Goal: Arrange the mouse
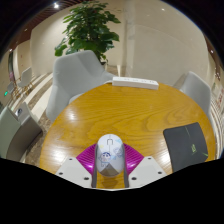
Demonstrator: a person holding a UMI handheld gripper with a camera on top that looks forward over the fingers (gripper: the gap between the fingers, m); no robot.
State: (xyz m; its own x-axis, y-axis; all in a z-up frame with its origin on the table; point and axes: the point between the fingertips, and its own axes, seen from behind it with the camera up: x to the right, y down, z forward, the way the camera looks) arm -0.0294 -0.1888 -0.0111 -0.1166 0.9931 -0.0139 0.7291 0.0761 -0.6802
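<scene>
Mouse (109,155) lower end is hidden behind the fingers (82,166); finger contact with it is indeterminate.

The hand-held gripper (109,172) is all that shows of the rig: two pale, whitish fingers (72,170) with blocky, angular outlines, each lined on its inner face with a bright magenta pad (87,156). The finger bodies look like plain moulded plastic, with darker edges underneath.
</scene>
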